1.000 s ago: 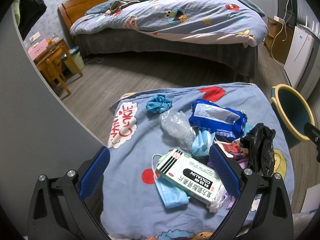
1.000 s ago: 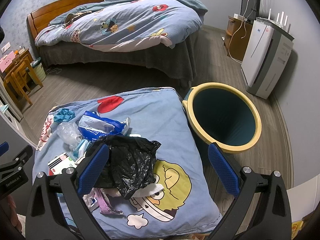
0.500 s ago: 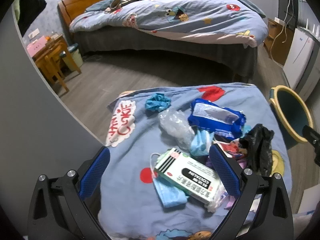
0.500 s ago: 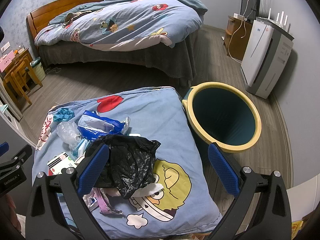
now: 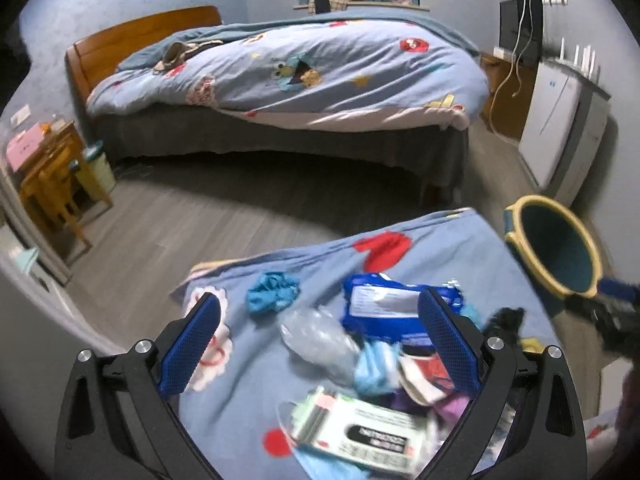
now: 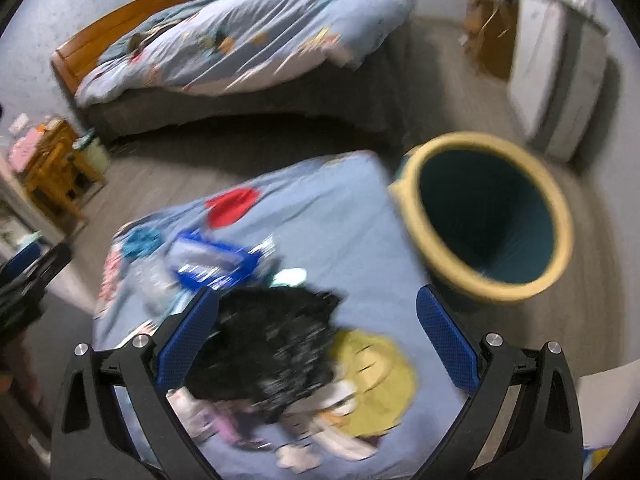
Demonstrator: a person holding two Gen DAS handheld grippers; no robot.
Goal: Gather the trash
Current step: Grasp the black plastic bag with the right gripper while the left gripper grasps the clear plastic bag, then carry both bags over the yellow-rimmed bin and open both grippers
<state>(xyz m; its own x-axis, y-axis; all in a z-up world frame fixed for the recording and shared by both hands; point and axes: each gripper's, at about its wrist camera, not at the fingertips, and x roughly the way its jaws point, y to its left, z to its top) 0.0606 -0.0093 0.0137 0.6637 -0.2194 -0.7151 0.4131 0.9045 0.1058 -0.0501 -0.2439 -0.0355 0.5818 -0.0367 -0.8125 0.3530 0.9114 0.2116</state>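
left wrist view: left gripper [image 5: 320, 344] jaws wide and holding nothing, above a blue cartoon cloth [image 5: 440, 256] over the worktop, where the trash lies heaped: white box [image 5: 360, 436] nearest, clear plastic wrap [image 5: 316, 336], blue wipes pack [image 5: 384, 308], crumpled teal scrap [image 5: 272, 292] farther off, yellow-rimmed bin [image 5: 560, 252] past the cloth's right edge. right wrist view, blurred: right gripper [image 6: 316, 332] jaws wide, holding nothing, black plastic bag [image 6: 276, 348] lying on the cloth just by the left finger [image 6: 188, 340], bin beside the cloth at right.
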